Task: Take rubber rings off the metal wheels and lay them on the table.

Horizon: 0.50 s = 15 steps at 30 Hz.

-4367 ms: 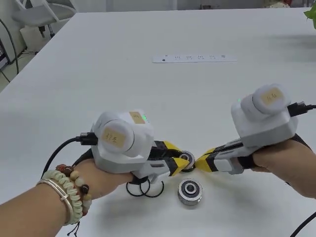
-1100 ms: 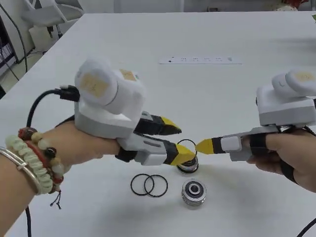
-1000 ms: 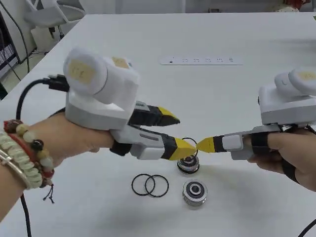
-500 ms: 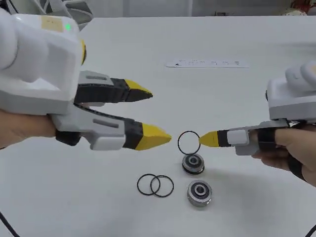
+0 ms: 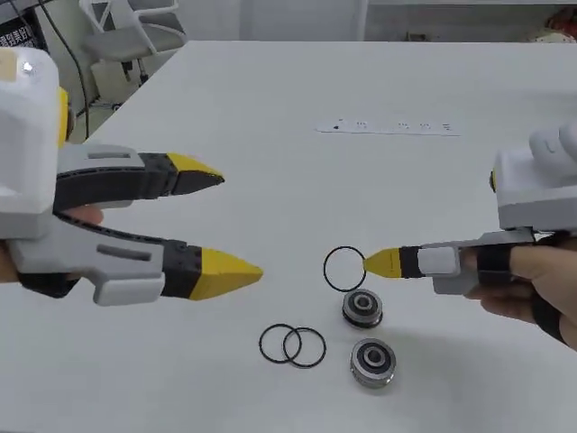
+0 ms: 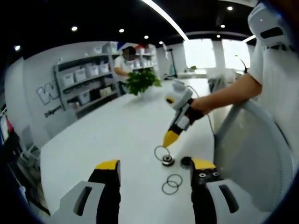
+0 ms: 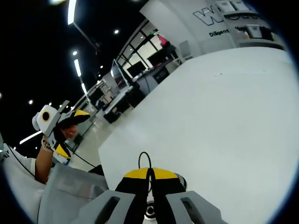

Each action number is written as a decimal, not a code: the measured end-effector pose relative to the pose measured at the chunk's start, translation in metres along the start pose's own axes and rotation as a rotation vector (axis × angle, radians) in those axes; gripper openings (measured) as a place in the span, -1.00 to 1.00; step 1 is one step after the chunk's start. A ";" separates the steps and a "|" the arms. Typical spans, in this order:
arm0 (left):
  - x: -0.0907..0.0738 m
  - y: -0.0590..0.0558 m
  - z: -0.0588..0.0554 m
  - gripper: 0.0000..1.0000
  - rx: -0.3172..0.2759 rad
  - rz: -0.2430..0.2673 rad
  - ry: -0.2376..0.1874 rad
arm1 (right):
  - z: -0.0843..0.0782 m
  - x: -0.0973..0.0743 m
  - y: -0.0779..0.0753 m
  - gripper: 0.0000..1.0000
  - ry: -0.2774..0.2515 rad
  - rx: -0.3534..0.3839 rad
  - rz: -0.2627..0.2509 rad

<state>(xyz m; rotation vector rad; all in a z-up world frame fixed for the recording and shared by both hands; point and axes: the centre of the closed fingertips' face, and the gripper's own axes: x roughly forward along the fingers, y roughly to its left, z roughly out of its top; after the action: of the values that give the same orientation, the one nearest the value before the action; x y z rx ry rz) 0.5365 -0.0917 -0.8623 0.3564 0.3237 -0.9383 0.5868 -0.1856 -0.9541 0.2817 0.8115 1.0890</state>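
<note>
Right tool [image 5: 368, 263]: jaws pressed together on a thin black rubber ring [image 5: 344, 269], pinched at its right edge. The ring hangs upright at centre frame, clear of the counter [image 5: 270, 117].
Left tool [image 5: 242, 223]: jaws spread wide with nothing between them, at the left of the frame, well apart from the work.
Change: a second ago my left tool was down against the upper wheel [image 5: 362, 308] while the right tugged the ring. Now the left has backed off and the ring is free, just above that wheel.
Already laid: two rings [image 5: 292, 345], overlapping, lower centre, left of the lower wheel [image 5: 373, 361].
Meaning: I judge this ring's removal done; what's left is to set it down beside the pair.
Lower wheel: can't tell whether it still carries a ring.
</note>
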 end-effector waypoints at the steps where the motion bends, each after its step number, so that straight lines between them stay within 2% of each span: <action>1: -0.003 0.001 -0.003 0.23 -0.005 0.008 0.002 | 0.000 0.000 0.001 -1.00 0.002 -0.001 0.001; 8: -0.020 0.003 -0.018 0.26 -0.045 0.054 0.015 | -0.006 0.005 0.007 -1.00 0.030 -0.020 0.014; 15: -0.034 0.002 -0.031 0.34 -0.106 0.100 -0.005 | -0.015 0.010 0.012 -1.00 0.070 -0.041 0.022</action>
<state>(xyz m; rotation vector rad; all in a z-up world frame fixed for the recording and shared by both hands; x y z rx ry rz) 0.5158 -0.0530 -0.8759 0.2699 0.3465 -0.8207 0.5699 -0.1738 -0.9618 0.2195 0.8490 1.1400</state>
